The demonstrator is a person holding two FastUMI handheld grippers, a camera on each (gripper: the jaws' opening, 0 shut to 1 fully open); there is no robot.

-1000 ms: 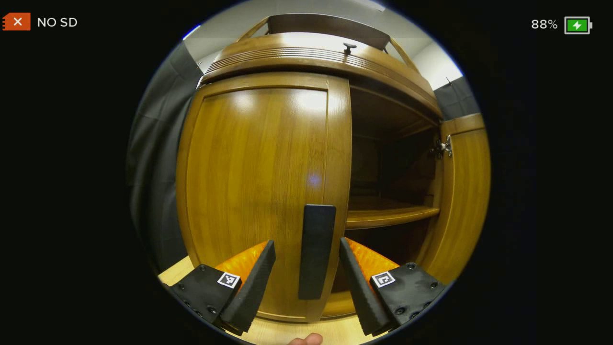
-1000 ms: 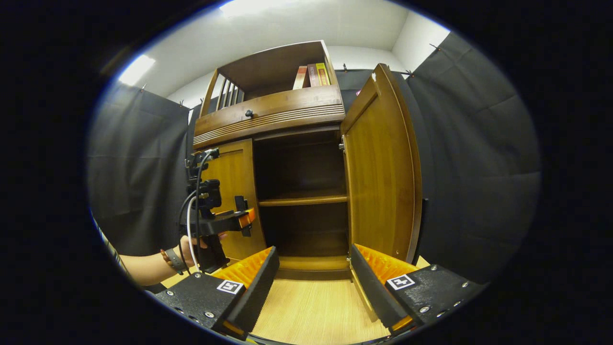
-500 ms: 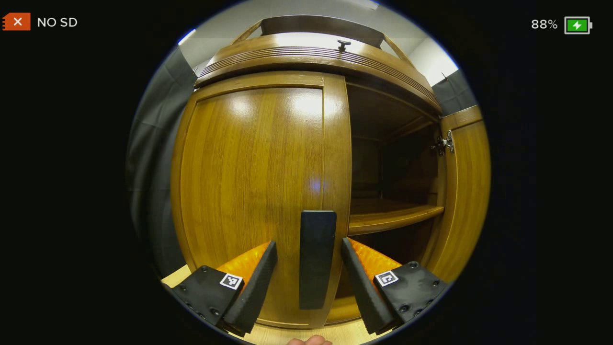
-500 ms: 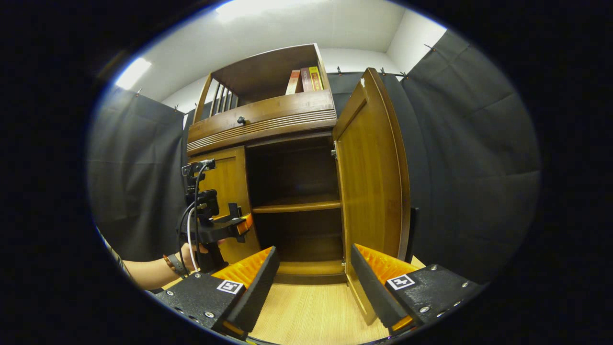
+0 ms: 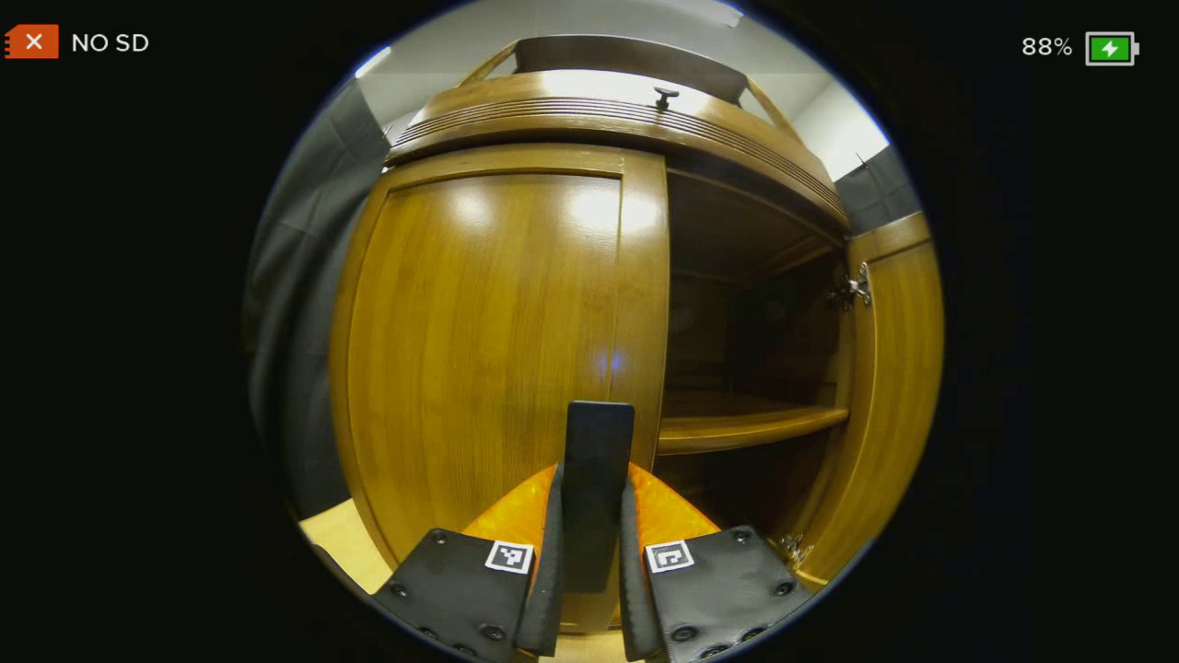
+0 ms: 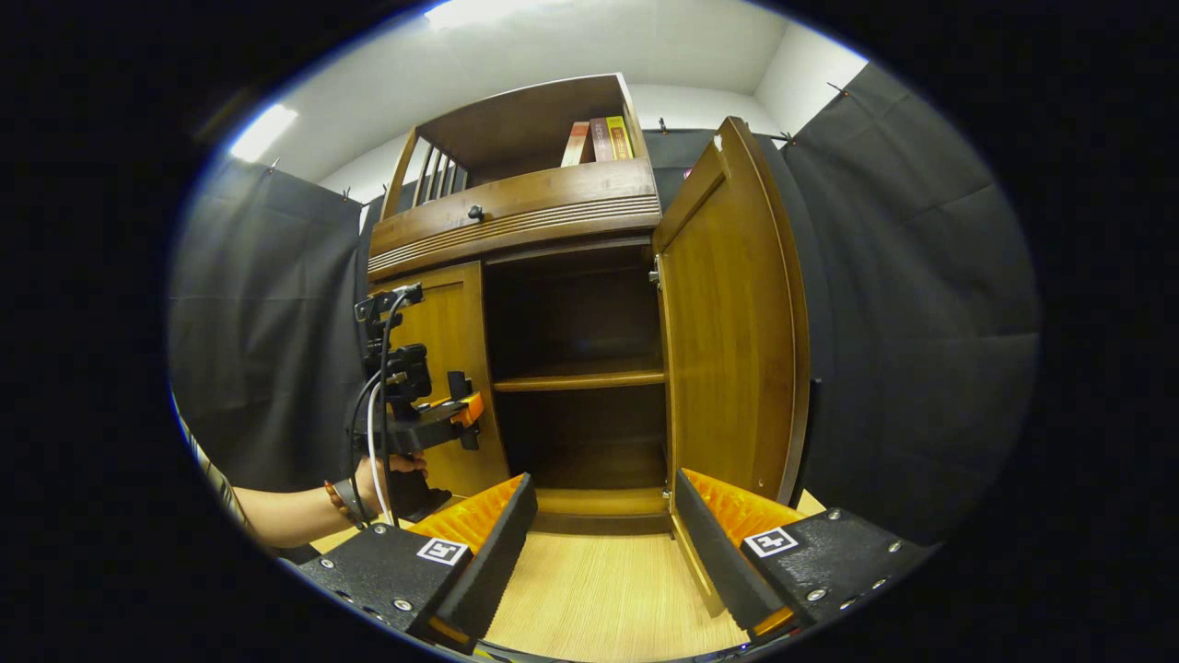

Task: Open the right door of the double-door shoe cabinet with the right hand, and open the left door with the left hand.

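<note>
The wooden shoe cabinet [image 6: 516, 216] has its right door [image 6: 732, 341] swung wide open, baring a dark interior with a shelf [image 6: 580, 378]. Its left door [image 5: 488, 341] stands closed. In the left gripper view, my left gripper [image 5: 589, 571] is shut on the left door's dark vertical handle [image 5: 599, 460], both fingers pressing its sides. The right gripper view shows that left gripper [image 6: 465, 414] at the left door's edge, held by a hand [image 6: 387, 474]. My right gripper [image 6: 603, 543] hangs open over the floor in front of the cabinet, holding nothing.
A drawer with a small knob [image 6: 475, 214] sits above the doors, and books [image 6: 599, 140] stand on the top shelf. The open right door [image 5: 893, 368] juts out toward me. Pale wooden floor [image 6: 608, 599] lies in front. Black cloth walls flank the cabinet.
My left gripper's fingers have come together onto the left door's handle; they stood open either side of it before. The right gripper has only drifted slightly. The left door has not moved.
</note>
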